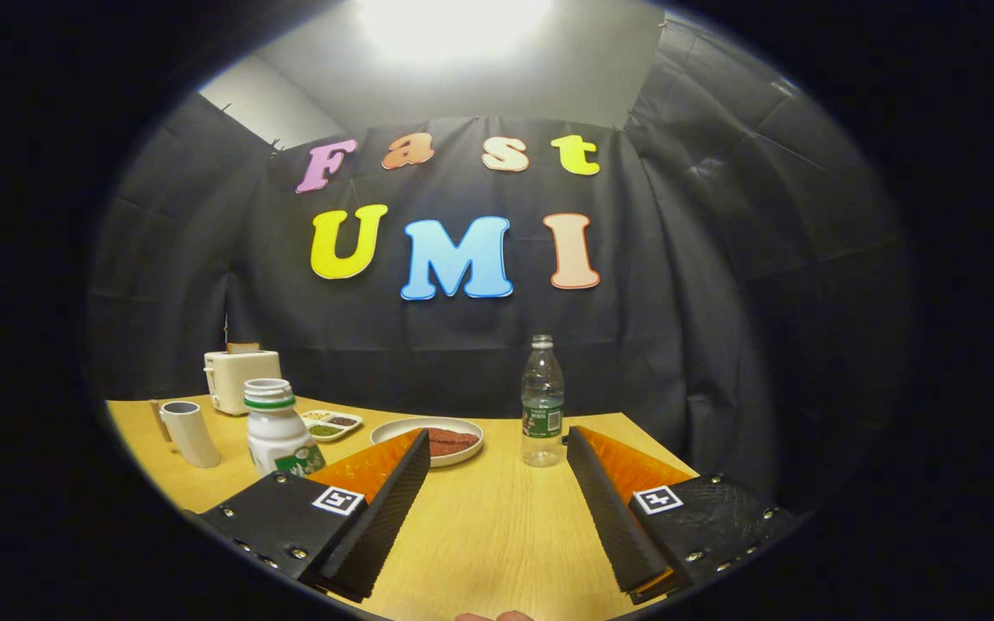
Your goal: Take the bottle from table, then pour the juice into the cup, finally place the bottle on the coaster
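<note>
Pale wood made up the tabletop [480, 526], which ran back to the black cloth wall of the booth. The gripper [497, 448] hung low over its near part with the fingers spread wide and nothing between them but bare wood.

The task's bottle [275, 429], white with a green band under its open neck and a green patch on its label, stood upright just beyond the tip of the left finger [393, 496], partly hidden by it. Just left of the bottle stood the cup [191, 433], a pale mug with its handle turned away to the left. Behind the two, near the wall, sat a cream toaster [241, 377].

A small divided dish [332, 423] of dark and green bits lay just right of the white bottle, and beside that a round plate [428, 439] carried something reddish-brown, straight ahead of the gap between the fingers. A clear water bottle [542, 405], capped, stood upright just beyond the tip of the right finger [605, 500]. Fingertips of a person [497, 616] showed at the near edge of the tabletop.
</note>
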